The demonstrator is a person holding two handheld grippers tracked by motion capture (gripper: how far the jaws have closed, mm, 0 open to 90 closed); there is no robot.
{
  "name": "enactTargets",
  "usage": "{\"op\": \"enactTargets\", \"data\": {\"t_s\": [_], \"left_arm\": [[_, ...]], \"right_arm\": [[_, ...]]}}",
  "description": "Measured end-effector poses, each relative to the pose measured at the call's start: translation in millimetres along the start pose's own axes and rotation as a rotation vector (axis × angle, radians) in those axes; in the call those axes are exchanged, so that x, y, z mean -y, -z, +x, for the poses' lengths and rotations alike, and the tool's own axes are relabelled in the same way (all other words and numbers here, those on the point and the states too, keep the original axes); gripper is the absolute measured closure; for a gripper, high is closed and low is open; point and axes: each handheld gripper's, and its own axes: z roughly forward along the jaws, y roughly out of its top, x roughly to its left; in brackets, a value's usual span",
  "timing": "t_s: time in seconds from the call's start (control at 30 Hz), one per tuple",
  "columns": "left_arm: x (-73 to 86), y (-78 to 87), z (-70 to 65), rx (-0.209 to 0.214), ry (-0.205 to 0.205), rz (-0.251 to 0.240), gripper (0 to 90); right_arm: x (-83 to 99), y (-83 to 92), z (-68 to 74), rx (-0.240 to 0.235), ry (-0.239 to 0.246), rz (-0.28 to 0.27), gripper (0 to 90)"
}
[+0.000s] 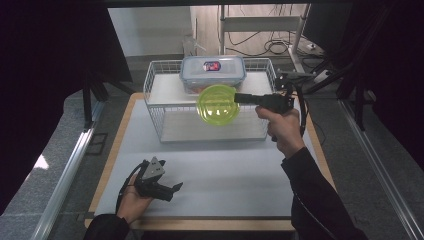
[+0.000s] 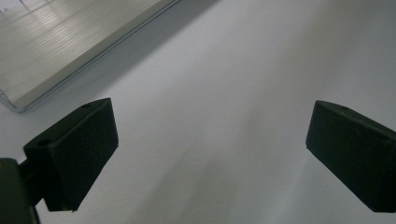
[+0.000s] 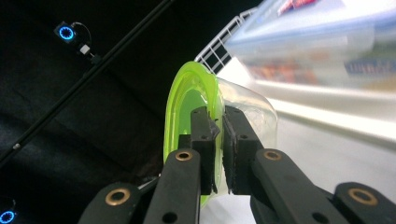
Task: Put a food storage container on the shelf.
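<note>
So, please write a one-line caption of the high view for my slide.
Right gripper holds a lime-green lidded container before a white wire rack; left gripper rests open on the table.

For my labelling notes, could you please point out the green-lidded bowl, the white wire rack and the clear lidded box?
green-lidded bowl (image 1: pixel 217 104), high view, lid centre.
white wire rack (image 1: pixel 159 124), high view, front-left wall.
clear lidded box (image 1: pixel 226 68), high view, lid.

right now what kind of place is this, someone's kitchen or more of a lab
More likely a lab or recording setup than a kitchen: black curtains enclose the table, loose cables lie on the floor behind it, and small blue-ringed devices are mounted in the dark.
</note>
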Motion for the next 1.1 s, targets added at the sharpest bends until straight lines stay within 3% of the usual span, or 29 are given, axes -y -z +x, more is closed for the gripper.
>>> {"op": "enactTargets", "data": {"t_s": [0.4, 0.7, 1.1], "left_arm": [[0.2, 0.1, 0.5, 0.008, 0.001, 0.004, 2.2], [-0.1, 1.5, 0.7, 0.009, 0.002, -0.008, 2.2], [-0.2, 3.5, 1.6, 0.017, 0.006, -0.020, 2.2]], "right_arm": [[-57.4, -7.8, 8.0, 0.050, -0.013, -0.073, 84.4], [-89.0, -27.2, -5.3, 0.107, -0.069, -0.097, 84.3], [-110.5, -52.6, -22.3, 0.152, -0.166, -0.117, 83.8]]}}
